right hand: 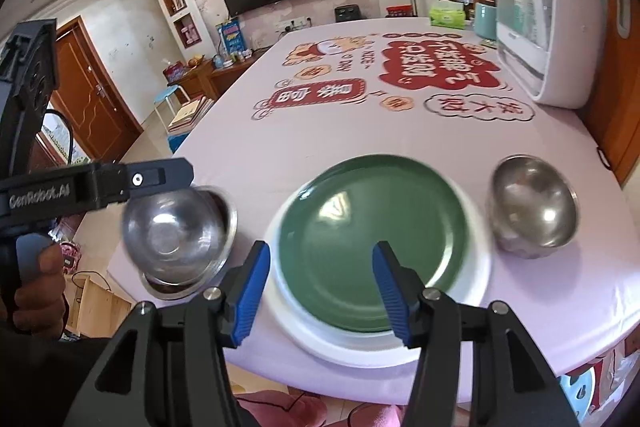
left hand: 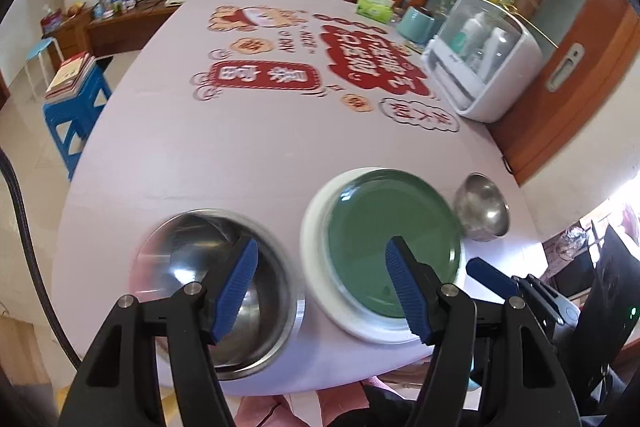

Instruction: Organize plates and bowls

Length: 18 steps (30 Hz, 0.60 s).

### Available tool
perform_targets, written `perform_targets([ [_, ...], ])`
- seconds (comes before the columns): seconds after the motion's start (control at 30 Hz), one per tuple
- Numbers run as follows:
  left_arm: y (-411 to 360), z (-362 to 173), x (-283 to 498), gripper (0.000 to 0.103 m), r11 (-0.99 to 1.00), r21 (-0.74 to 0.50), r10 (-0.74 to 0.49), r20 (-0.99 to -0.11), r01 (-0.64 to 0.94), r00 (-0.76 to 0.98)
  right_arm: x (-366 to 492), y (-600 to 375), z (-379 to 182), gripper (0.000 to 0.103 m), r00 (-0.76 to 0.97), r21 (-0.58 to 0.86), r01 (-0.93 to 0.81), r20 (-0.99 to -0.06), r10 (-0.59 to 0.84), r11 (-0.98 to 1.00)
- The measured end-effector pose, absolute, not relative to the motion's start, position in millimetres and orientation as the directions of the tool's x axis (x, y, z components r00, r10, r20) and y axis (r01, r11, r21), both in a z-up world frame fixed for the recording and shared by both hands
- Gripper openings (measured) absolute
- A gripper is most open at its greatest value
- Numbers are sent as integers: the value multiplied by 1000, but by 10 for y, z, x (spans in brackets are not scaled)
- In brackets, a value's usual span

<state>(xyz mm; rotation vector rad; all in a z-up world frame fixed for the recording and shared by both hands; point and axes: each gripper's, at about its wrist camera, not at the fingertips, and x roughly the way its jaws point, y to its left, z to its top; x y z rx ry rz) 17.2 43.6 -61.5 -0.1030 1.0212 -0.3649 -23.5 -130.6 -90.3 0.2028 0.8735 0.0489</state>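
A green plate lies on a larger white plate near the table's front edge. To its left sits a big steel bowl; in the right wrist view this bowl rests inside another one, whose rim shows beneath. A small steel bowl stands to the right of the plates. My left gripper hovers open over the gap between big bowl and plates, holding nothing. My right gripper hangs open over the near side of the green plate, also with nothing in it.
The pink printed tablecloth stretches away behind the dishes. A white box with a clear lid, a teal container and a green tissue pack line the far right side. A blue stool with books stands left of the table.
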Motion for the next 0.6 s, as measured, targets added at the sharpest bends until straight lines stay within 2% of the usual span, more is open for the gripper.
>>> perform_targets([
  [0.27, -128, -600, 172, 67, 926, -247, -358, -811, 284, 463, -271, -1838, -867, 55, 649, 193, 74, -754, 100, 978],
  [0.37, -359, -618, 189, 72, 921, -246, -366, -814, 301, 452, -277, -2051, -858, 59, 649, 188, 84, -756, 89, 979],
  [0.6, -899, -699, 239, 73, 906, -257, -389, -821, 337, 419, -269, -2553, -848, 61, 644, 173, 107, -762, 64, 979],
])
